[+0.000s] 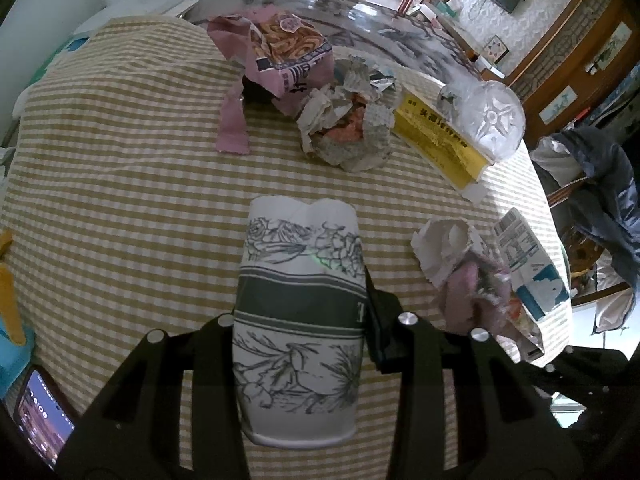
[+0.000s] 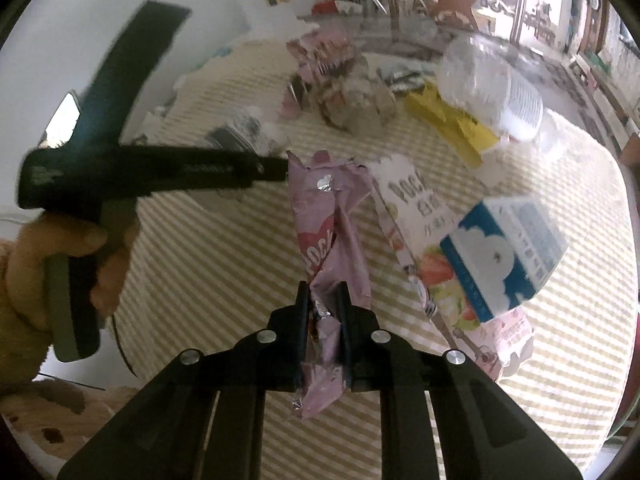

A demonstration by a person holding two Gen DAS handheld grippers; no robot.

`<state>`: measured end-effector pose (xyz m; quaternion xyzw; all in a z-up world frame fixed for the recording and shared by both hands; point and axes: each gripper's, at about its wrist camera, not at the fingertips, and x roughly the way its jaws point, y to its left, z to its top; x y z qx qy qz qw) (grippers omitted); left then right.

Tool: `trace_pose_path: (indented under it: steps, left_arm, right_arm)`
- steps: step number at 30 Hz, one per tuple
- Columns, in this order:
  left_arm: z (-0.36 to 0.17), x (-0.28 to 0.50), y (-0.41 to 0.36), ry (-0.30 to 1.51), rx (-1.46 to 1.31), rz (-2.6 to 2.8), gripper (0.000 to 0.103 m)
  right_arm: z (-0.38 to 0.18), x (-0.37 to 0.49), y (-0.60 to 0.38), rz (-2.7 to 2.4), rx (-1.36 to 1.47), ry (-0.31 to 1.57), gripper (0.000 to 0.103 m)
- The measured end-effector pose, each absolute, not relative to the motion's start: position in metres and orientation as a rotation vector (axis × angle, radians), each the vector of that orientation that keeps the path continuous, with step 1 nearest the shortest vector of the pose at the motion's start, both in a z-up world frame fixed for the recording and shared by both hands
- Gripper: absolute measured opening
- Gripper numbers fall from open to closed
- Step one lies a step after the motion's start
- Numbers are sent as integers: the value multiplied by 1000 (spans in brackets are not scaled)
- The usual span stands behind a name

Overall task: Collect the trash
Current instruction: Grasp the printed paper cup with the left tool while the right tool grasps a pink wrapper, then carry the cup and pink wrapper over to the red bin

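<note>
Now, through the left wrist view, I see my left gripper (image 1: 298,320) clamped on a flower-printed paper cup (image 1: 298,320) above the checked tablecloth (image 1: 120,180), while the right wrist view shows my right gripper (image 2: 323,300) pinching a pink wrapper (image 2: 332,232) lifted near the table's middle.

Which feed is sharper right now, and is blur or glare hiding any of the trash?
Left wrist view: sharp, with fisheye bending at the edges; the paper cup and crumpled paper ball read clearly; glare only on the glass tabletop behind. Right wrist view: motion-smeared; the plastic bottle and far pile are soft, the pink wrapper in the jaws is crisper.
</note>
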<state>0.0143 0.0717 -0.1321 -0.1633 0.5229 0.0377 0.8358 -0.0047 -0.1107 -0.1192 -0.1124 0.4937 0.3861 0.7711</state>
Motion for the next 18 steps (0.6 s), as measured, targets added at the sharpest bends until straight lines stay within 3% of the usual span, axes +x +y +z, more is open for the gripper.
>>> trace_pose_path:
  steps: [18]
  left_arm:
    - [-87,17,47,1000,-354,20,37]
  right_arm:
    - [-79,20,-177,619,-28,953,13]
